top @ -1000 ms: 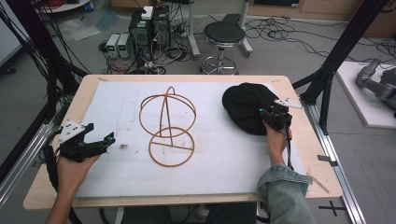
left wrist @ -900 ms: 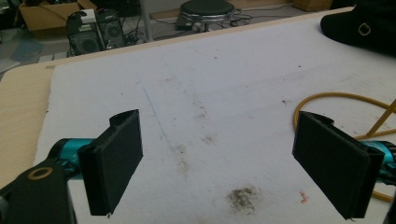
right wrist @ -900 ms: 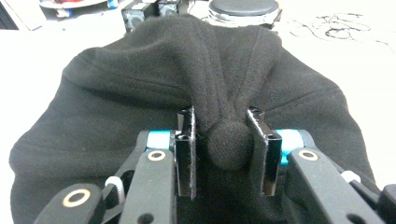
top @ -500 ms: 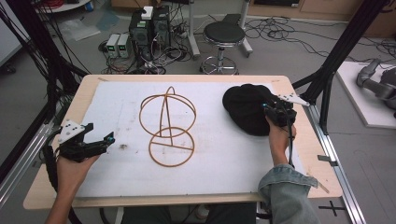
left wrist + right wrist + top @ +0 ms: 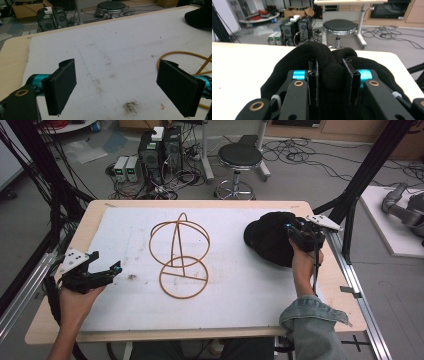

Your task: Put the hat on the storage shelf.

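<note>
A black knit hat (image 5: 267, 237) lies on the white mat at the right of the table. My right gripper (image 5: 295, 234) is at its right edge, and in the right gripper view it (image 5: 331, 75) is shut on a bunched fold of the hat (image 5: 319, 53). A wire hat stand (image 5: 179, 255) of orange-brown rings stands mid-table; a stretch of its ring (image 5: 183, 53) shows in the left gripper view. My left gripper (image 5: 102, 270) hovers over the mat's left edge, and there it (image 5: 117, 90) stands wide open with nothing between its pads.
The white mat (image 5: 225, 285) covers most of the wooden table (image 5: 95, 210) and has a few dirt smudges (image 5: 130, 107). A round stool (image 5: 240, 157) and computer boxes (image 5: 160, 147) stand on the floor beyond the far edge. Black frame posts (image 5: 370, 170) flank the table.
My right gripper has shifted slightly toward the far right along the hat's edge and has pulled the hat's fabric with it. The left gripper has stayed put.
</note>
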Demonstrator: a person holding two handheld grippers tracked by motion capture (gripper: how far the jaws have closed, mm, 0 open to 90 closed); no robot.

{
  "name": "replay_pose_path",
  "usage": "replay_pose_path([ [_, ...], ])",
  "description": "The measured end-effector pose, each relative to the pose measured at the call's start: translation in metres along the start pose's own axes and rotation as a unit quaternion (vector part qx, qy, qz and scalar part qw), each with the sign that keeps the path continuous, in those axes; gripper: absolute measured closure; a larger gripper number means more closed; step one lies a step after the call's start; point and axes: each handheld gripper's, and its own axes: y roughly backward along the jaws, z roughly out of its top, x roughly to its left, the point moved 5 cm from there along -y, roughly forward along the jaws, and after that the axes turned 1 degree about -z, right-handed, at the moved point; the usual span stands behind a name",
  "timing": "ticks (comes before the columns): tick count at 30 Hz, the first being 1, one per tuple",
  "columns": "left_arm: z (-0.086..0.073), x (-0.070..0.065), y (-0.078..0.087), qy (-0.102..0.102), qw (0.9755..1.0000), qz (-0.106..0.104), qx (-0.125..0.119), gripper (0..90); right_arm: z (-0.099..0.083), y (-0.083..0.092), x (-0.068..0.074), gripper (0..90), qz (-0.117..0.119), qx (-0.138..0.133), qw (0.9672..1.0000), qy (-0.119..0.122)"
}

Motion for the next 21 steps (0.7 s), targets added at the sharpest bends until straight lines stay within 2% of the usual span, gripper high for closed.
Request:
replay_pose_path([
  [3, 0.001, 0.0, 0.0, -0.001, 1.0, 0.0, 0.0, 16.4, 0.01, 0.008, 0.004, 71.6, 0.007, -0.013, 0.9999, -0.002],
  [9, 0.001, 0.0, 0.001, 0.0, 1.0, 0.0, -0.004, 16.4, 0.026, 0.019, 0.008, 71.6, 0.026, -0.041, 0.9985, -0.026],
  [10, 0.002, 0.0, 0.002, 0.0, 1.0, -0.001, -0.003, 16.4, 0.034, 0.024, 0.012, 71.6, 0.036, -0.049, 0.9975, -0.036],
  [21, 0.003, 0.001, 0.003, 0.001, 1.0, -0.001, -0.006, 16.4, 0.073, 0.044, 0.028, 71.5, 0.062, -0.089, 0.9934, -0.036],
])
